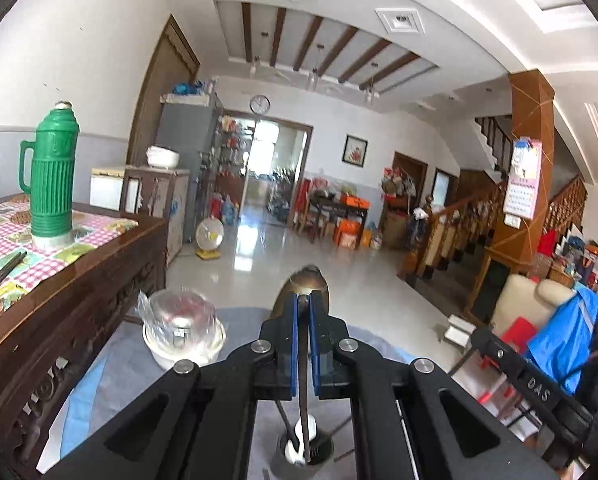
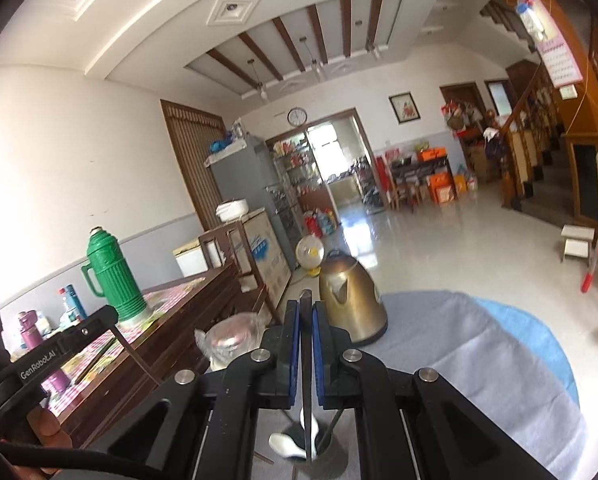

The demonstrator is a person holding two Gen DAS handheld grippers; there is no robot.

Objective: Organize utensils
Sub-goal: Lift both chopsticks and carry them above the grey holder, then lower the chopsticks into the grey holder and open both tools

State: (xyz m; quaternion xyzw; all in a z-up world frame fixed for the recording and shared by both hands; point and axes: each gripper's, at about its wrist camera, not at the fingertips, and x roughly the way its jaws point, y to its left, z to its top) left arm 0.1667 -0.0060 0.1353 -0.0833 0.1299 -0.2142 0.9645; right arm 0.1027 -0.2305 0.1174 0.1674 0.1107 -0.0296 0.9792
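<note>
Left gripper (image 1: 304, 300): blue pads clamped on thin dark utensil handle (image 1: 304, 412), lower end reaching into utensil holder (image 1: 303, 454) directly below fingers; white spoon (image 1: 299, 440) in same holder.

Right gripper (image 2: 306, 304): pads pinched on flat dark utensil (image 2: 307, 384), tip down in holder (image 2: 319, 446) beneath.

Beyond fingertips: gold kettle (image 2: 351, 304). Left of fingers: plastic-covered bowl (image 1: 183, 330). Farther left: green thermos (image 1: 53, 176) on checkered cloth.

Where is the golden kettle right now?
In the right wrist view the golden kettle stands on the blue tablecloth, just right of the wrapped bowl, beyond the claw tips.
</note>
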